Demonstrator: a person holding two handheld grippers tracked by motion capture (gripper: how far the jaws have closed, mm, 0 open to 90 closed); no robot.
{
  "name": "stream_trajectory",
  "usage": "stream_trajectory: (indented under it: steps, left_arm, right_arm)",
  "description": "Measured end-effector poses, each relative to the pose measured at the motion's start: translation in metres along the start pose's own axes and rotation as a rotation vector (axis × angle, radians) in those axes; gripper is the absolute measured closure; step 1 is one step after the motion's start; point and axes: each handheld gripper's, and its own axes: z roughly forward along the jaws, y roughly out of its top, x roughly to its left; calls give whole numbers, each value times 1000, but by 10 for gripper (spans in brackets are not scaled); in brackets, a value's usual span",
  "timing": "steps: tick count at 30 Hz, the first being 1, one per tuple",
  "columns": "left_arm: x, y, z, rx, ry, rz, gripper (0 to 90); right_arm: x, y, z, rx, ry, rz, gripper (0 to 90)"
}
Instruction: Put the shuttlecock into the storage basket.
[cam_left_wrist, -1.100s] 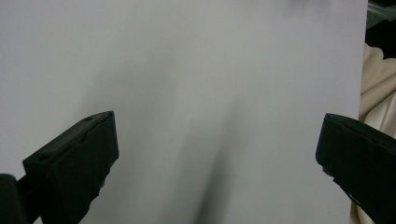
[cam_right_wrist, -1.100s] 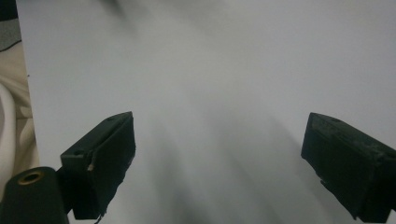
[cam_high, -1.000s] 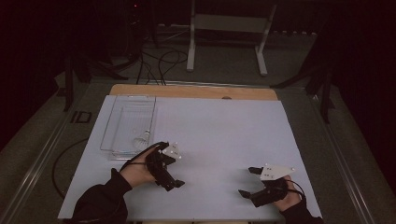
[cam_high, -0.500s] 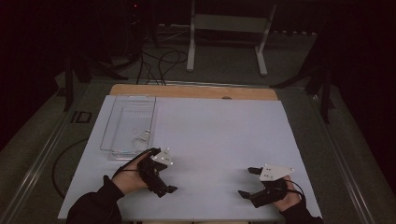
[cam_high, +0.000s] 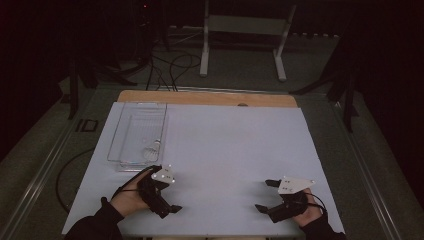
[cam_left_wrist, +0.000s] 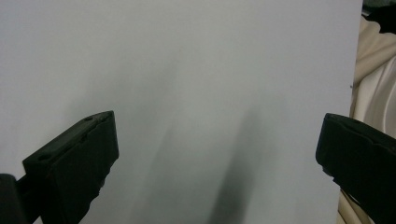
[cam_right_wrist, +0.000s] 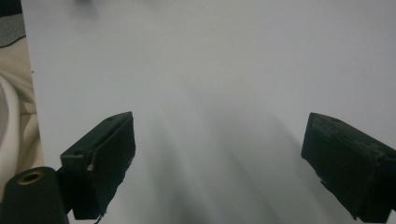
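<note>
A small white object, too small to identify, lies inside the clear tray, near the tray's six o'clock end. The tray sits on the white sheet at about ten o'clock from the sheet's centre, its long side running toward twelve o'clock.

The left gripper lies low over the sheet just beyond the tray's six o'clock end, at about seven o'clock on the sheet, held in the person's left hand. In the left gripper view its jaws stand wide apart with bare sheet between them; nothing is held.

The right gripper rests at about five o'clock on the sheet, well apart from the left gripper and the tray, held in the right hand. In the right gripper view its jaws are likewise spread wide over bare sheet, holding nothing.

A wooden board edge runs along the sheet's twelve o'clock side.
</note>
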Motion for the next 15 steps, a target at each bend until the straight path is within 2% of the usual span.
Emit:
stream_trajectory:
  steps: [6, 10, 15]
  left_arm:
    - [1, -12, -6, -51, -26, -9, 1]
    - [2, -20, -7, -65, -4, -36, 1]
    - [4, -28, -8, -72, 24, -48, 1]
  right_arm:
    - [0, 0, -1, -3, 0, 1, 100]
    - [0, 0, -1, -5, -1, 0, 100]
    - [0, 0, -1, -3, -2, 2, 100]
